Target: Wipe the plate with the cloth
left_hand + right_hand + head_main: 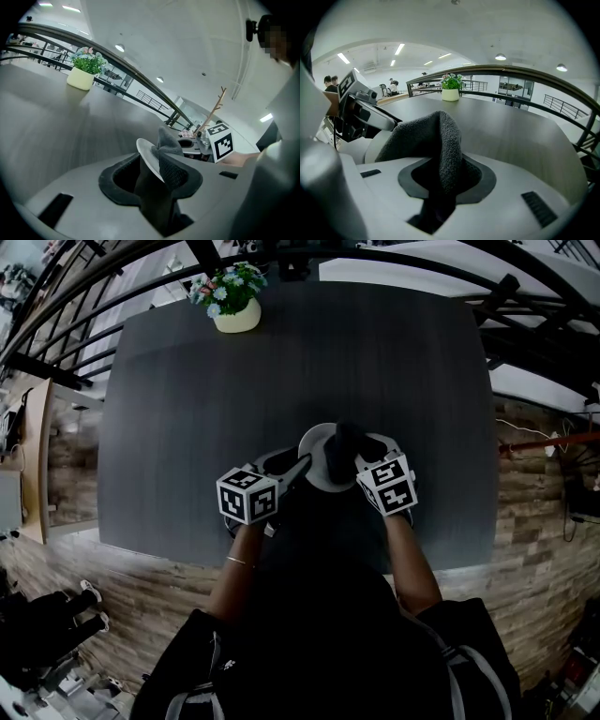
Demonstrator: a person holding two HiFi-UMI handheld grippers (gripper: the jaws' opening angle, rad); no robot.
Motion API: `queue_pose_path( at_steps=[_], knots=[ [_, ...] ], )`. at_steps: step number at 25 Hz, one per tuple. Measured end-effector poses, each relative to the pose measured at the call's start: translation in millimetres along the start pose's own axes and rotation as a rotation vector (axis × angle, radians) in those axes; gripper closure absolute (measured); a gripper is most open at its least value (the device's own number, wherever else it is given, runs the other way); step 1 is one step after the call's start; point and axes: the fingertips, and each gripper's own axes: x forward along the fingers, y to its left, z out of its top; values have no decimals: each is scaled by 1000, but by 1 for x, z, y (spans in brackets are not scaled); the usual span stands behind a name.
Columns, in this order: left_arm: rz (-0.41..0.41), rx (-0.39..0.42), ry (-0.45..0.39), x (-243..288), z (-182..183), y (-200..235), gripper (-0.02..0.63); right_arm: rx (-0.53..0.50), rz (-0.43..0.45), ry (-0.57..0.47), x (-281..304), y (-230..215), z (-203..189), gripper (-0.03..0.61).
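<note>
A small white plate (pixel 317 451) sits near the front edge of the dark table (pixel 394 371), between my two grippers. My left gripper (pixel 298 468) stands open around the plate's left rim (pixel 149 157). There is a dark gap between the rim and one jaw. My right gripper (pixel 361 457) is shut on a dark grey cloth (pixel 436 140). The cloth (pixel 169 150) bunches up over the plate's right side and rests against its face. In the right gripper view the plate's white edge (pixel 375 145) peeks out to the left of the cloth, with the left gripper (pixel 365 112) behind it.
A cream pot of flowers (pixel 234 301) stands at the table's far left edge. A black railing (pixel 525 324) curves round the table's far side. The table's front edge lies just below the grippers, by the person's body. People stand far off in the hall (pixel 330 82).
</note>
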Motion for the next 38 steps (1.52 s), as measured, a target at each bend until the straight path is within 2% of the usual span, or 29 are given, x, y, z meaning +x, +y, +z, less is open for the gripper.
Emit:
queue_pose_path(
  at_steps=[4,10,14,16,20,23,33,38],
  knots=[
    [18,-15,-2,4,1,-1,483,8,1,-16,0,0,0,499],
    [11,-98,-33,5,2,-3,471,5,-13,-43,-1,1,1,500],
    [36,-112,-31,5,0,-1,472,-3,-16,-66,-2,1,2,500],
    [56,-110,-15,4,-3,1,523,-10,-23,-73,-4,2,1,500],
    [60,-106,3,4,-3,0,532,-26,-28,-65,-4,2,2,499],
    [49,-114,-26,1,4,-4,554,-51,-34,-68,-10,3,8,499],
    [-1,-39,-114,-12,31,-31,595,-61,-61,-132,-37,3,25,499],
    [7,66,-131,-19,37,-43,598,-72,-70,-174,-52,8,34,499]
  ],
)
